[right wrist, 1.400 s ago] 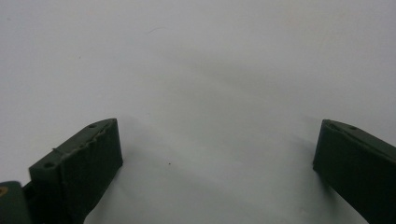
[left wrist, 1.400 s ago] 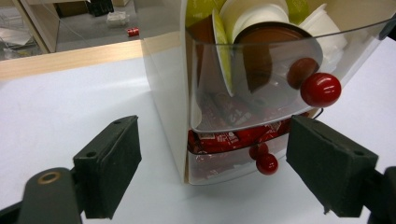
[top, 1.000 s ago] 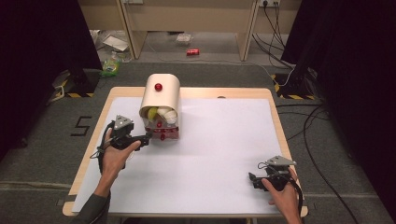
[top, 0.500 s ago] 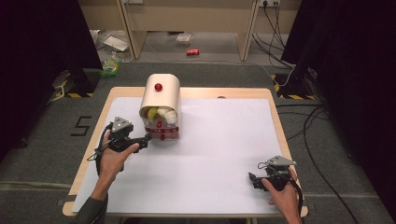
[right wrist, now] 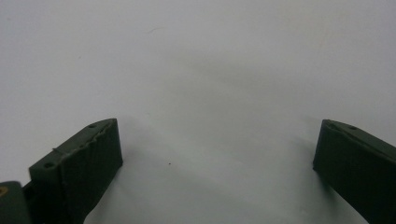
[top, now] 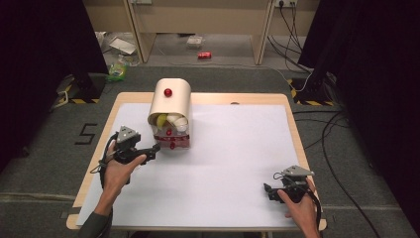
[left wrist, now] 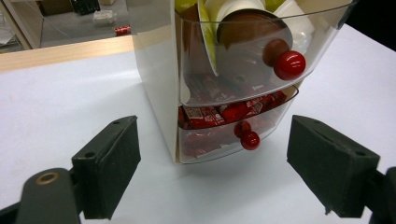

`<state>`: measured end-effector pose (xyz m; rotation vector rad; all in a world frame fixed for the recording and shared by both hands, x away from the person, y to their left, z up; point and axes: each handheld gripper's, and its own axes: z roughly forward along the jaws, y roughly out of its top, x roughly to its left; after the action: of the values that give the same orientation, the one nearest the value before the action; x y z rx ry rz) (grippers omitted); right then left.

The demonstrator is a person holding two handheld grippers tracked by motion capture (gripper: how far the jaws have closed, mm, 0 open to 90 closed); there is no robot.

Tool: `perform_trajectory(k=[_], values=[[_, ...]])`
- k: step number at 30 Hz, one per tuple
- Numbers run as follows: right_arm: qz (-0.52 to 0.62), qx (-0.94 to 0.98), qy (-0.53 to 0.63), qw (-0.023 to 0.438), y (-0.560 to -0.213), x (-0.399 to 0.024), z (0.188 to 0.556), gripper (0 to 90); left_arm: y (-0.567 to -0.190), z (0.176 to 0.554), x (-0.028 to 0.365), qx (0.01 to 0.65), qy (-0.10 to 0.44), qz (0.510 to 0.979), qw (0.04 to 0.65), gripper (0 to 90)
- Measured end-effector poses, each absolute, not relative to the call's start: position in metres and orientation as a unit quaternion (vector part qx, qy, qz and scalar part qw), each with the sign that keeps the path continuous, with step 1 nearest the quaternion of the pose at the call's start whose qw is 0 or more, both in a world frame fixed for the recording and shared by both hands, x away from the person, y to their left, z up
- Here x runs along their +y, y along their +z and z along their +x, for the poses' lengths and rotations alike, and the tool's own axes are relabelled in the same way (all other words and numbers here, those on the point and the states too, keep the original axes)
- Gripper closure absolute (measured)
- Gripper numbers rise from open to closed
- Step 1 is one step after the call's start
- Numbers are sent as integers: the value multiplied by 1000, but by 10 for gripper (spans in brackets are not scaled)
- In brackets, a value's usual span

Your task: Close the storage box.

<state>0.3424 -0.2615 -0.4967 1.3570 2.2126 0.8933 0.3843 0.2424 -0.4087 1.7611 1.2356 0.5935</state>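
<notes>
Left gripper (left wrist: 215,163), jaws apart, is facing the lower drawer's red knob (left wrist: 250,140), center frame; center it before closing.

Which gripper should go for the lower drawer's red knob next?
Left. The left gripper is open and faces the drawer unit, with the lower drawer's red knob between its jaws' line of sight. The right gripper sits far off over bare table.

Grey carpet floor (top: 233,79) all around the wooden table (top: 292,116), which has a white sheet (top: 237,153) on top. At 12 o'clock sits a pale wood bench (top: 198,20), a red can (top: 204,55) under it. Black curtains (top: 44,64) at 9 and 3, cables (top: 341,134) trailing at 3.
</notes>
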Motion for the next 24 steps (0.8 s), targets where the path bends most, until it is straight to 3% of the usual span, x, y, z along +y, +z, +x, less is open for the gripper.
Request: perform_trajectory(k=[24], values=[[485,790,319,197,-497,-262,342,16,-415,374,252,499,228,707,446,162]])
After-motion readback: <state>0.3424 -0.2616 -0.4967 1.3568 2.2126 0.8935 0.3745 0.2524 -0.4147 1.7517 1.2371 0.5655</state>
